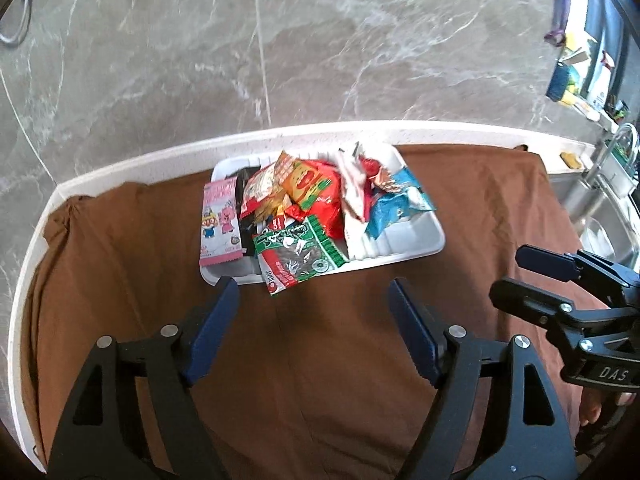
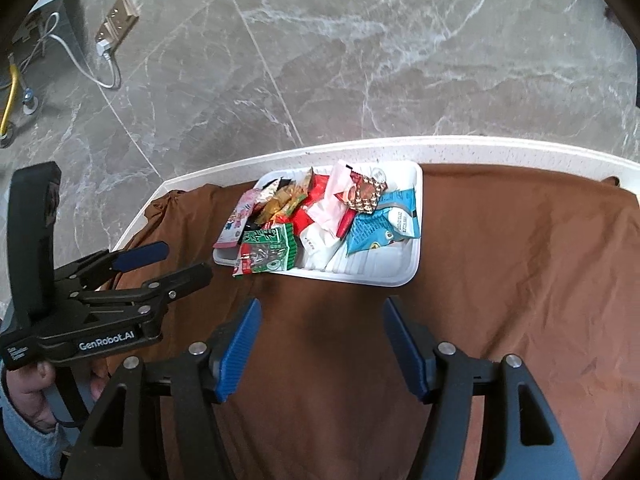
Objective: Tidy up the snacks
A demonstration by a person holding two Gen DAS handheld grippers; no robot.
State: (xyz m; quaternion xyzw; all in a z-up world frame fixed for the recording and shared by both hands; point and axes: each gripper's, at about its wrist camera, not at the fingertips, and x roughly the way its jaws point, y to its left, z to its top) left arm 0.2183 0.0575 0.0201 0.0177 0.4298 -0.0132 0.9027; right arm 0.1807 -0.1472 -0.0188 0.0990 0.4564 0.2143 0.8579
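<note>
A white tray [image 1: 416, 246] sits at the far edge of a brown cloth and holds a pile of snack packets. Among them are a pink cartoon packet [image 1: 220, 224], a green seaweed packet [image 1: 300, 252] overhanging the tray's near rim, a red bag [image 1: 324, 200], a white packet [image 1: 354, 200] and a blue packet [image 1: 396, 204]. The tray also shows in the right wrist view [image 2: 376, 268], with the green packet [image 2: 268, 254] and blue packet [image 2: 384, 224]. My left gripper [image 1: 314, 292] is open and empty, just short of the tray. My right gripper [image 2: 322, 312] is open and empty, near the tray's front rim.
The brown cloth [image 1: 320, 360] covers a white counter [image 1: 132, 168] above a grey marble floor. A steel sink with a tap [image 1: 608, 184] lies to the right. A power strip and cable [image 2: 112, 36] lie on the floor at far left.
</note>
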